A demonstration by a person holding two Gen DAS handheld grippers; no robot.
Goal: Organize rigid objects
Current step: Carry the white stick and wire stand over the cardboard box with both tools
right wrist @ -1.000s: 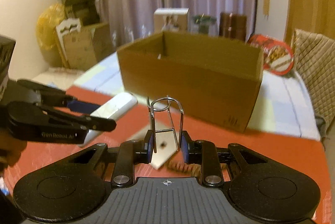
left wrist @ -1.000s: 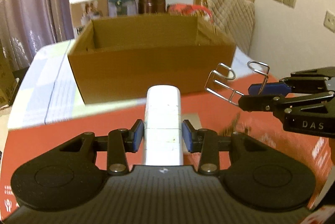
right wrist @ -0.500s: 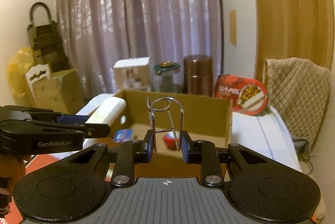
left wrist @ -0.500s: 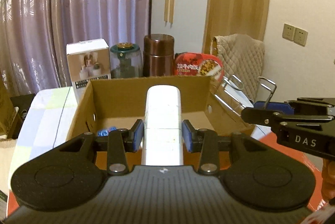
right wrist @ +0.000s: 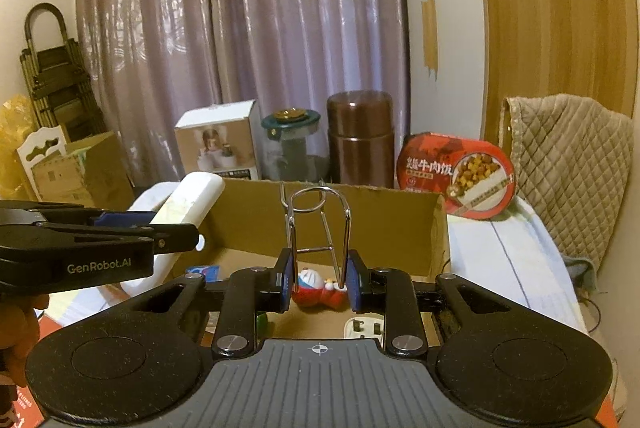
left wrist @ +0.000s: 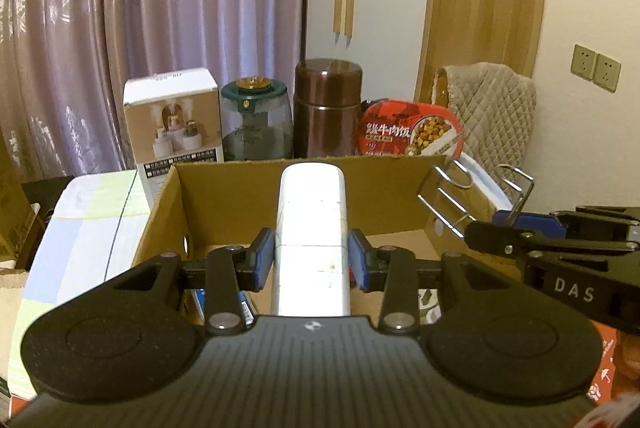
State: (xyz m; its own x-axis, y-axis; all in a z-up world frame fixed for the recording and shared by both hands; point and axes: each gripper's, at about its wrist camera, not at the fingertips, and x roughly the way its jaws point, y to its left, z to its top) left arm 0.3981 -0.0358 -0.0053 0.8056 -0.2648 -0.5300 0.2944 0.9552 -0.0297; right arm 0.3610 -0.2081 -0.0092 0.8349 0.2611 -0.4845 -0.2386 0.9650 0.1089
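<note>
Clamping a white case (left wrist: 311,236) and wire rack (right wrist: 319,228), both grippers perhaps overhang the box (right wrist: 384,224).

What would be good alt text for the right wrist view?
The right gripper holds a wire rack upright above an open cardboard box containing a small toy figure. At left, the left gripper holds a white oblong object.

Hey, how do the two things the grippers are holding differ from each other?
The left gripper holds a white remote-shaped bar: solid, opaque and matte. The right gripper holds a wire rack: open, shiny metal you can see through. The bar fills the gap between its pads; the rack touches its pads only by thin side wires. Both are clamped and held over the open cardboard box.
</note>
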